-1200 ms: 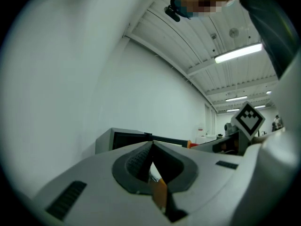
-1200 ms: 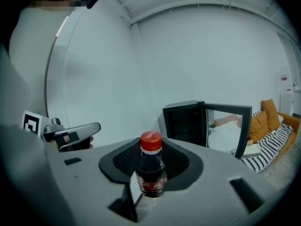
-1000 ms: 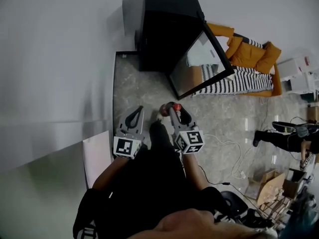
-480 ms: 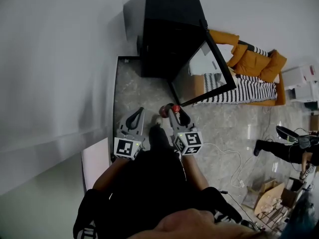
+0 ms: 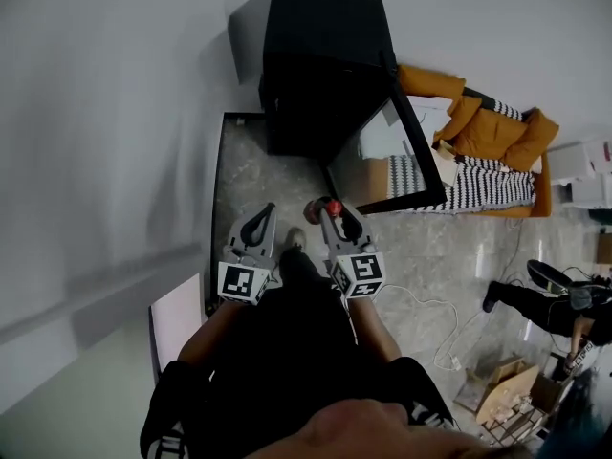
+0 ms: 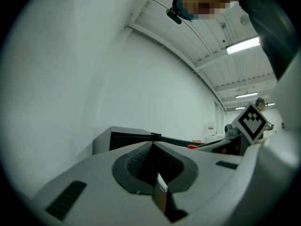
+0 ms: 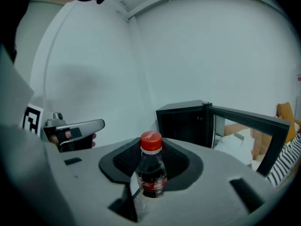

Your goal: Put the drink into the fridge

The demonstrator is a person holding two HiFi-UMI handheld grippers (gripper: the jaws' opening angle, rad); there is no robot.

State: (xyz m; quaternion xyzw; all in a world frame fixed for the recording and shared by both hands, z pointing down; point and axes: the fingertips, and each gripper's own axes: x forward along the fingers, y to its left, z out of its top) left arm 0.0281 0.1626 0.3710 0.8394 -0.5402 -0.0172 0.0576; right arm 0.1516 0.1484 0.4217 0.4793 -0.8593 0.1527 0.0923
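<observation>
Grey stone floor [image 5: 251, 175], white wall [image 5: 105, 113] — right gripper [image 5: 326, 208] pinches 1 bottle [image 7: 151, 172] facing the open fridge [image 5: 320, 65]; left gripper [image 5: 267, 209] pressed together, empty.

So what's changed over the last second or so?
Very little. The fridge and its open door sit slightly lower in the head view, so the person has probably edged closer. The right tool still holds the drink bottle; the left tool stays shut and empty.
</observation>
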